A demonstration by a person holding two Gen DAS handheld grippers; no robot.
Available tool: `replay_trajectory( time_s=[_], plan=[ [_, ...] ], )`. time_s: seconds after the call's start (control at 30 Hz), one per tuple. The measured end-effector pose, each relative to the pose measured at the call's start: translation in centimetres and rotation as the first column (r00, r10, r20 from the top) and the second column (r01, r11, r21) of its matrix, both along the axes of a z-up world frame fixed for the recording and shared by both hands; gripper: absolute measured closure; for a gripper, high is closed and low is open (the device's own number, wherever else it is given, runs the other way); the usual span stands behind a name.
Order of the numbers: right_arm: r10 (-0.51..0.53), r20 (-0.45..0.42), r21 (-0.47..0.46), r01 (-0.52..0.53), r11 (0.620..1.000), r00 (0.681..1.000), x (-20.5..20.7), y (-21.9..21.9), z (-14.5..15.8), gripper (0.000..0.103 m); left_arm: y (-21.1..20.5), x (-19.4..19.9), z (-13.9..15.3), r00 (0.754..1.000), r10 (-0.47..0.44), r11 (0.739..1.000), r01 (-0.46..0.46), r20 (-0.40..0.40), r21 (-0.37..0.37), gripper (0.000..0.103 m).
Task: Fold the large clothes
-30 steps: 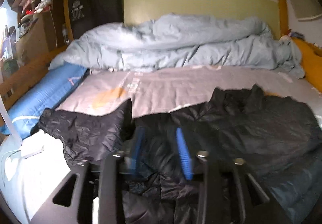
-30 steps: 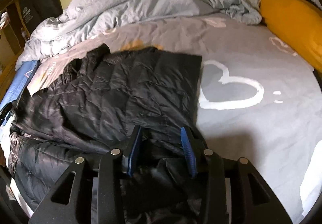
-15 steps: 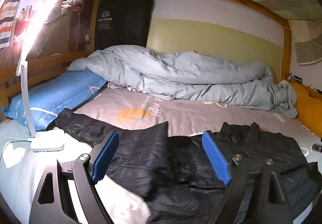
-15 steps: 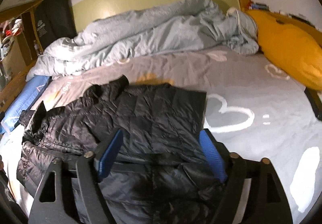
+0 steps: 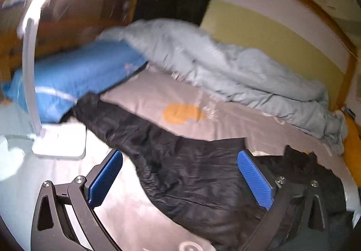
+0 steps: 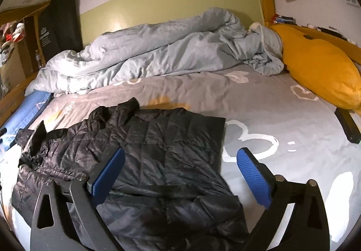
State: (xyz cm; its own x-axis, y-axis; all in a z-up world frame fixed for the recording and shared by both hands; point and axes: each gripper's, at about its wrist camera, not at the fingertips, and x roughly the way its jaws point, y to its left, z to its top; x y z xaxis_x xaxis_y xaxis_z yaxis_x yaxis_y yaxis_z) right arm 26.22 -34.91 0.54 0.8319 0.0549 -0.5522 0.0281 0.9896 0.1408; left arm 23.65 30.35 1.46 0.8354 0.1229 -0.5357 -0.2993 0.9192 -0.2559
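Both the left hand-held gripper and right hand-held gripper are wide open, holding nothing, above the black jacket on the bed.

Jacket: black, quilted, puffy, slightly shiny. Lies spread on bed, partly folded. One flat panel folded over top, its straight edge and square corner toward right. Collar bunched, sticking up at far side, left of middle. Sleeve stretched out leftward, crumpled. Near hem rumpled, in loose folds at front. Left view blurred; there jacket shows as dark creased mass running left to right.
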Motion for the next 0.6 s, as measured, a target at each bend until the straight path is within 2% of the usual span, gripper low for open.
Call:
replay_trajectory(
  time_s=[0.13,0.17,0.2,0.3,0.4,0.43,0.5,0.57,0.6],
  plan=[
    [-0.002,-0.019,0.018,0.003,1.000,1.000,0.3,-0.7,-0.6,0.004,2.6,2.3,-3.3,0.996,0.002,0.997,-0.008,-0.089,-0.074,0.001],
    [-0.002,-0.022,0.017,0.002,1.000,1.000,0.3,-0.8,-0.7,0.004,3.0,2.6,-3.8,0.995,0.000,0.997,-0.008,-0.100,-0.083,0.007],
    [-0.001,-0.024,0.014,0.001,1.000,1.000,0.4,-0.8,-0.7,0.004,3.5,3.0,-4.5,0.993,-0.001,0.996,-0.010,-0.118,-0.093,0.019],
    [0.000,-0.032,0.007,0.001,1.000,0.999,0.5,-0.8,-1.0,0.004,4.3,4.1,-6.4,0.984,0.006,0.994,-0.026,-0.180,-0.108,0.041],
    [0.006,-0.038,0.013,-0.005,1.000,0.999,0.4,-1.0,-1.1,0.004,4.5,4.8,-8.1,0.974,-0.009,0.992,-0.020,-0.227,-0.126,0.059],
    [0.008,-0.039,0.015,-0.007,1.000,0.999,0.4,-1.0,-1.0,0.004,4.2,5.2,-8.7,0.969,-0.016,0.992,-0.015,-0.247,-0.122,0.062],
    [0.012,-0.038,0.021,-0.011,1.000,0.999,0.3,-1.1,-0.9,0.004,3.7,5.4,-9.3,0.966,-0.010,0.995,-0.015,-0.258,-0.097,0.081],
    [0.014,-0.035,0.024,-0.013,1.000,0.999,0.2,-1.2,-0.8,0.004,2.7,5.2,-9.4,0.965,0.015,0.999,-0.026,-0.262,-0.039,0.096],
    [0.016,-0.035,0.024,-0.015,1.000,0.999,0.1,-1.1,-0.7,0.004,2.3,5.0,-9.0,0.969,0.025,0.999,-0.032,-0.244,-0.024,0.097]
  ],
)
